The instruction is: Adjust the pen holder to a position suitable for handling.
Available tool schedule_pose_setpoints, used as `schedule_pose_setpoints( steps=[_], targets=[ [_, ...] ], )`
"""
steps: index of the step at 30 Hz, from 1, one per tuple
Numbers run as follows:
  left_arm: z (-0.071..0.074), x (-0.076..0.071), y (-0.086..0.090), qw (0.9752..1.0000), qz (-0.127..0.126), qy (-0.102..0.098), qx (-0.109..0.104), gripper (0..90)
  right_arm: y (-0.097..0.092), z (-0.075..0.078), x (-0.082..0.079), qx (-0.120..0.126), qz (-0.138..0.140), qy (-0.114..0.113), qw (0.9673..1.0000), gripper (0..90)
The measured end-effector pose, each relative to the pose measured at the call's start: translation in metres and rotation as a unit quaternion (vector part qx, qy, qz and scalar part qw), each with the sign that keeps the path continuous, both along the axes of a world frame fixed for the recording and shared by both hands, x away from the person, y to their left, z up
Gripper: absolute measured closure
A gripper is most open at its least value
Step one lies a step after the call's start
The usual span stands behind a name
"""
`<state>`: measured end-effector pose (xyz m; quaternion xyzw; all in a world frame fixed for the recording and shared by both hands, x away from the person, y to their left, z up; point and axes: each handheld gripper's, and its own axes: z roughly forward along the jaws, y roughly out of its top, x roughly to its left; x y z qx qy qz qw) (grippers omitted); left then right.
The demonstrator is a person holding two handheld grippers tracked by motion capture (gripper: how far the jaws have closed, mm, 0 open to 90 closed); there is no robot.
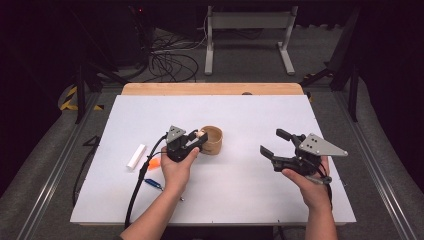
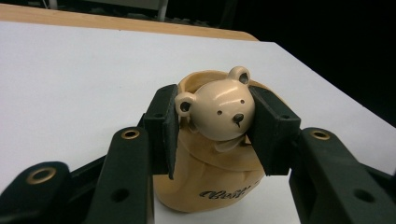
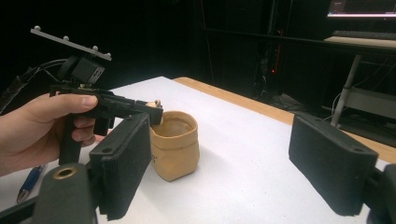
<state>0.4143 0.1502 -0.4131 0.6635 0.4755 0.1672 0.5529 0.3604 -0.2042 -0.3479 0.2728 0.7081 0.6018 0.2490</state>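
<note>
We are clamping the left gripper on a small bear head, holding it just above the mouth of the tan pouch standing near the middle of the white table. Our right gripper is hovering well apart to the right, its jaws spread wide around nothing.

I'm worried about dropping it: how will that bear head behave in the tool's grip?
The bear head looks glossy and rounded, so it may slip between the left tool's flat pads. It seems hard, perhaps ceramic, so likely chips if dropped. Set loose on the table, it would probably roll.
</note>
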Motion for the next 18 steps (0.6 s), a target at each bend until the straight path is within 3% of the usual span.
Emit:
schedule_pose_setpoints(
  steps=[6, 15, 18],
  targets=[
    [0.001, -0.001, 0.002, 0.9999, -0.012, 0.000, 0.004, 54.8, 0.003, -0.001, 0.000, 0.001, 0.005, -0.001, 1.0000, 14.4],
    [0.006, -0.004, 0.009, 0.9998, -0.017, -0.010, 0.007, 39.2, 0.008, -0.001, 0.000, 0.001, 0.007, -0.002, 1.0000, 10.9],
    [0.008, -0.005, 0.012, 0.9994, -0.020, -0.023, 0.017, 34.7, 0.009, -0.002, 0.001, 0.001, 0.005, -0.005, 1.0000, 11.0]
  ],
)
